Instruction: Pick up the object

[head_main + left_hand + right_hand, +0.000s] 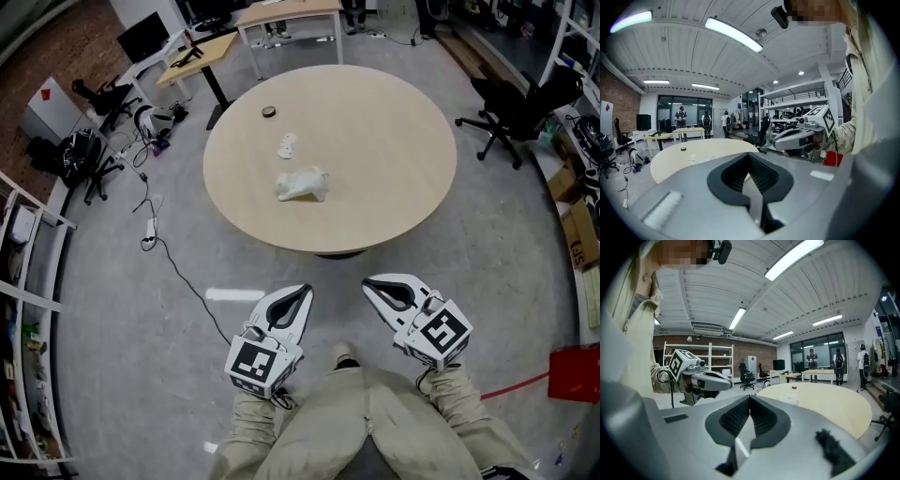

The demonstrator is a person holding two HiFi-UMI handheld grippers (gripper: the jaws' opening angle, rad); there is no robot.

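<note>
Standing a little short of the round table (394, 141), the person holds both tools low in front of their legs. The left gripper (303, 292) has its jaws pressed together with nothing between them. The right gripper (369, 282) is closed the same way, also empty. Both point toward the table's near edge without reaching over it, side by side but apart, each marker cube toward the person's body.

On the table, somewhat nearer the person than its middle and left of centre, lies the object (302, 185). It is a small, white, lumpy thing with a crumpled, soft outline, resting on the pale wood top. I can't tell what it is made of.

Just beyond it on the table is a smaller white scrap (287, 146). Farther on, toward the table's far-left edge, sits a small dark round item (269, 112).

Past the table's far side stands a desk (286, 13), and a black office chair (514, 105) is off to the table's right.
</note>
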